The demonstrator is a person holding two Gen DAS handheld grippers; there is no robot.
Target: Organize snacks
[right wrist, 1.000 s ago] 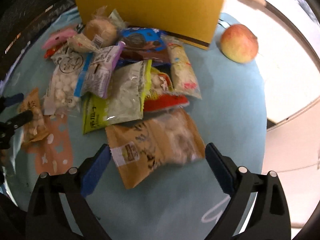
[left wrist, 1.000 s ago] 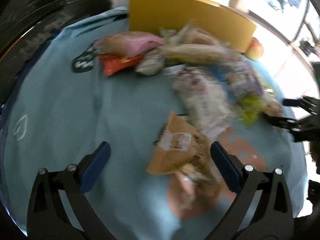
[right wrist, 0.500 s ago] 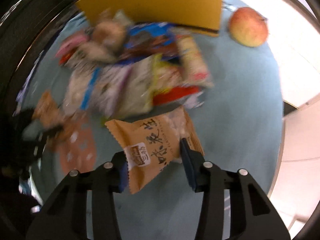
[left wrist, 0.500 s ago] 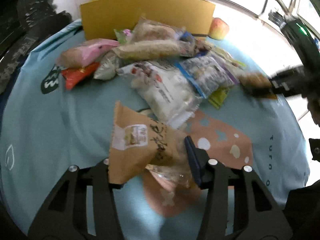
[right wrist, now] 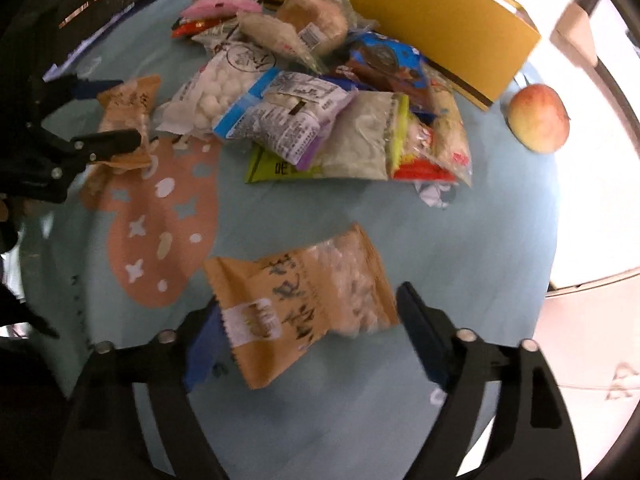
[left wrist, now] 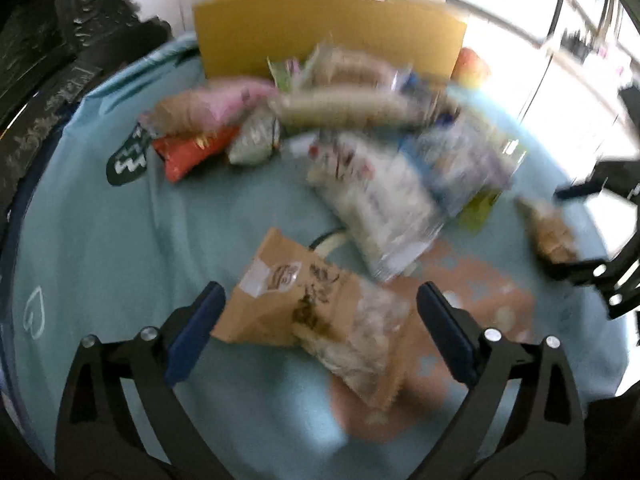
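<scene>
My left gripper (left wrist: 320,320) is open; a brown snack packet (left wrist: 316,312) lies on the blue cloth between its fingers. My right gripper (right wrist: 308,332) is open around a second brown packet (right wrist: 304,304), which lies between its fingers. A pile of mixed snack packets (right wrist: 312,92) lies in front of a yellow box (right wrist: 408,16). In the right wrist view the left gripper (right wrist: 108,112) shows at the left with its brown packet (right wrist: 128,116). In the left wrist view the right gripper (left wrist: 576,232) shows at the right edge with its packet (left wrist: 548,232).
A red-yellow apple (right wrist: 540,116) sits right of the yellow box. The round table wears a light blue cloth (right wrist: 460,248) with a tan mitten print (right wrist: 160,224). The table edge drops off at the right to a bright floor. A dark seat lies beyond the far left edge.
Both grippers were shut on their brown packets half a second ago and have opened; each packet now lies between the spread fingers. The left view is blurred by motion.
</scene>
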